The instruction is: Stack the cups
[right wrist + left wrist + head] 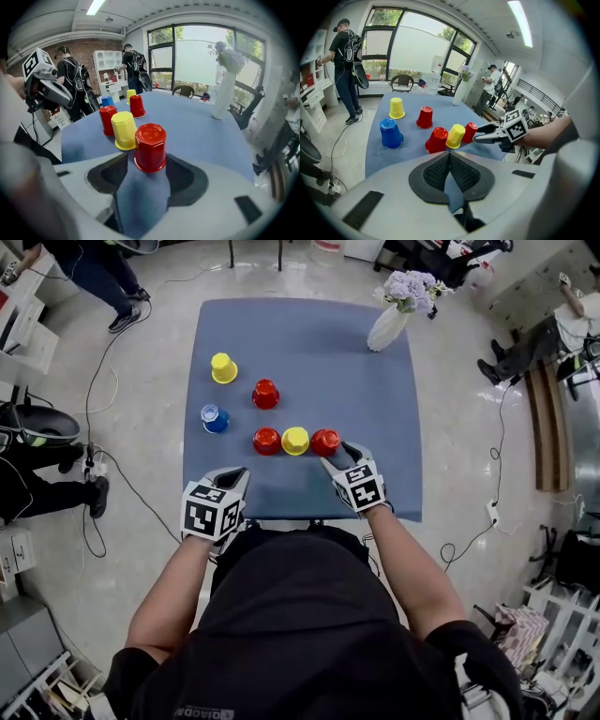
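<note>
Six upturned cups stand on the blue table [309, 343]. A yellow cup [223, 367], a red cup [265, 393] and a blue cup [215, 418] sit at the far left. Nearer me a red cup [266, 440], a yellow cup [295, 440] and a red cup [325, 442] form a row. My right gripper [339, 456] is open, and that right-hand red cup [150, 146] stands at its fingertips, between the pads. I cannot tell if they touch it. My left gripper [239, 472] is shut and empty near the table's front edge, behind the row's left end.
A white vase of purple flowers [392, 320] stands at the table's far right corner. People [346, 65] stand on the floor beyond the table's far end, next to a chair [401, 83]. Cables [112, 465] trail over the floor to the left.
</note>
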Action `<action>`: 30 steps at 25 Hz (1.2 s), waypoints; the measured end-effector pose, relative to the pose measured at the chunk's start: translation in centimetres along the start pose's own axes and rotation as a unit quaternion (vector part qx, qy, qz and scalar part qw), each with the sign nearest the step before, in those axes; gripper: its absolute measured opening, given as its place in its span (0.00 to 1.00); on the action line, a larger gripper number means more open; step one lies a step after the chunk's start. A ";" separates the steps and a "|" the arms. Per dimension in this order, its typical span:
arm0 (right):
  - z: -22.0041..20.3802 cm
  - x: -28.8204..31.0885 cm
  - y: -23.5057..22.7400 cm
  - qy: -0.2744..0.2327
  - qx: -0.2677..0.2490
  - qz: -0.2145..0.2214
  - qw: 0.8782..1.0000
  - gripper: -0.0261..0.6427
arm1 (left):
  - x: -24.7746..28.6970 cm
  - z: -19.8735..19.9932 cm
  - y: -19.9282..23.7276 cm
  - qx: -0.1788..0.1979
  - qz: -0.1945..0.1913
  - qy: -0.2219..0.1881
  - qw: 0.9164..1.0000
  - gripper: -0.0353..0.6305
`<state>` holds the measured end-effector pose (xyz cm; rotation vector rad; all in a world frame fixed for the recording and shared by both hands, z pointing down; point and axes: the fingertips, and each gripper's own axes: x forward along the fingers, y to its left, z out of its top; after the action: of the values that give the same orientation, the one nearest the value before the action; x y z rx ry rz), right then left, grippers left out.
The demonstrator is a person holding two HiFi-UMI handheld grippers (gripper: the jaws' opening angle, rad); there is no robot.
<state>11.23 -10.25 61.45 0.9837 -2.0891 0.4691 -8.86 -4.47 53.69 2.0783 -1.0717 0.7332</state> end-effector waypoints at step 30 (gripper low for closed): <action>8.8 -5.4 0.8 -0.086 0.016 0.005 0.996 0.39 | -1.6 0.8 3.0 -0.012 0.026 -0.028 0.999 0.06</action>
<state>8.52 -12.37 51.64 1.0652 -2.2469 0.4370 -12.05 -5.60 52.96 2.0685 -1.1633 0.6885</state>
